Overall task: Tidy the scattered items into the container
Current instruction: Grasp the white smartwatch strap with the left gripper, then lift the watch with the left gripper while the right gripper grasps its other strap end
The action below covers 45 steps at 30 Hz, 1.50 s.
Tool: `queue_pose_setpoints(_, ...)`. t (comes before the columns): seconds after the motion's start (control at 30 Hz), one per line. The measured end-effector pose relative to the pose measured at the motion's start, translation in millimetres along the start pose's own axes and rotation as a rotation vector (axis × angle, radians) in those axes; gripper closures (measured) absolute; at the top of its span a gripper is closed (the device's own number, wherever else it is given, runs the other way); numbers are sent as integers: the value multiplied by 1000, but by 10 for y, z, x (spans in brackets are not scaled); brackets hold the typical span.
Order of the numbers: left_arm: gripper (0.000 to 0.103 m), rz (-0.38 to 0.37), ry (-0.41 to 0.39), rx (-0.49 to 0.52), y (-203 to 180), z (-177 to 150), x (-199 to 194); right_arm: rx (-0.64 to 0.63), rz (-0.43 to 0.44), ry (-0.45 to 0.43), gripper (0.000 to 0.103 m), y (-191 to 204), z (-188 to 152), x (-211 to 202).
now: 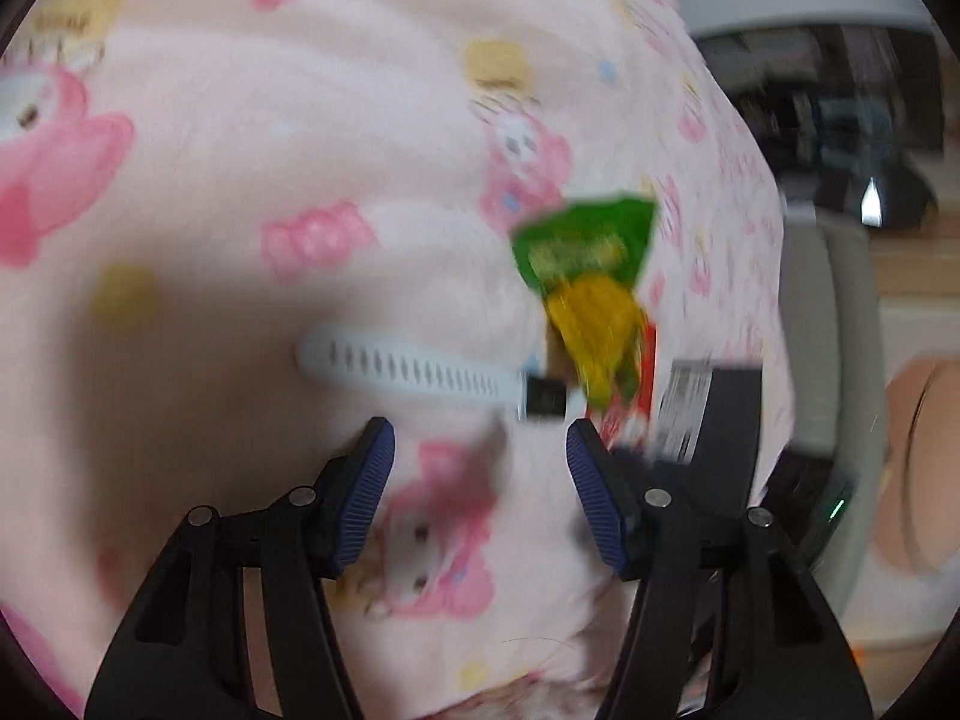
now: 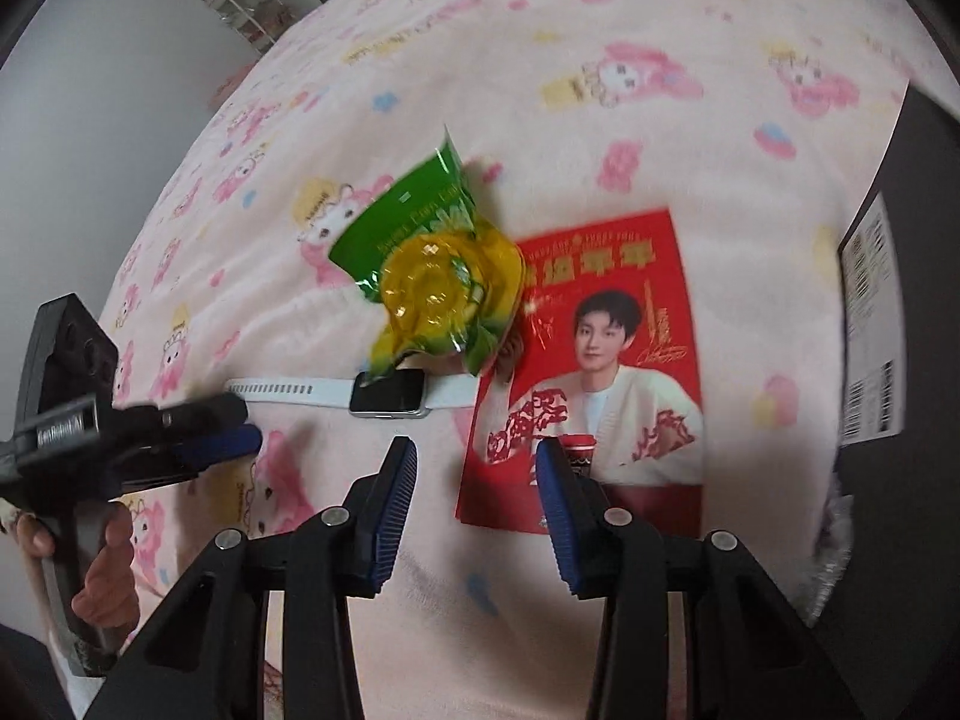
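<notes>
On pink blanket: watch, white strap, lying flat; snack packet, green and yellow, overlapping the watch's top edge; red card just right of both, its corner under the packet. Black box at far right, presumably the container. Left gripper: jaws apart, empty, above the strap. Right gripper: jaws apart, empty, near the card's left edge. Risks: thin card may slip the pads or drag blanket; crinkly packet could shift the watch; both grippers crowd one spot and may collide.
</notes>
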State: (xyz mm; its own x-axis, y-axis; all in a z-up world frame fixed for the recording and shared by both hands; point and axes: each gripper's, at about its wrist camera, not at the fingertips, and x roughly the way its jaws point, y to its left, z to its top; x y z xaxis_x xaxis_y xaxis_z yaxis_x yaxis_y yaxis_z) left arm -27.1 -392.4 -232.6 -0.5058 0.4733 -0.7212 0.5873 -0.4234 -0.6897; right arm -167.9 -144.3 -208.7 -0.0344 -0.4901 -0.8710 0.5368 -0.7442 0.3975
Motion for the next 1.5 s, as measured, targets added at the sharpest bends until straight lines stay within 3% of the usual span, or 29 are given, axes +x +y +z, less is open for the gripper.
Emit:
queue_pose_setpoints(0.13,56,8,-64,-79,51,131,34,67,25,-46,66,-39,126,27)
queue_pose_setpoints(0.17,69,29,-87,-78,31,142,45,75,19,-54,66,-37,147,36)
queue_pose_setpoints(0.2,93,47,-102,-73,13,140,51,80,19,-57,66,-40,155,45)
queue_pose_setpoints(0.23,99,59,-110,-63,-6,134,55,89,25,-61,66,-44,150,37)
queue_pose_setpoints(0.43,102,50,-239,-28,-38,-94,-322,95,80,-19,66,-18,1,-47)
queue_pose_setpoints(0.57,102,99,-330,-61,16,-303,-607,169,232,23,66,28,-62,-36)
queue_pose_setpoints(0.7,102,118,-334,-71,173,-466,-761,128,187,61,66,193,-28,72)
queue_pose_setpoints(0.83,101,114,-319,-100,289,-521,-731,153,246,118,64,303,33,297)
queue_pose_setpoints(0.93,101,95,-318,-121,340,-530,-698,177,244,155,64,345,75,534)
queue_pose_setpoints(1.07,98,107,-327,-130,384,-477,-707,239,238,102,67,311,211,696)
queue_pose_setpoints(1.1,98,105,-322,-122,372,-462,-699,223,234,96,82,343,238,701)
queue_pose_setpoints(1.13,98,104,-320,-108,342,-465,-702,193,225,87,90,400,254,676)
queue_pose_setpoints(1.23,100,98,-330,-39,141,-529,-744,92,227,27,98,585,208,442)
queue_pose_setpoints(1.33,100,75,-328,19,-92,-654,-790,27,201,-42,100,698,84,123)
queue_pose_setpoints(1.5,100,6,-324,139,-568,-975,-834,1,199,-150,100,566,-122,-507)
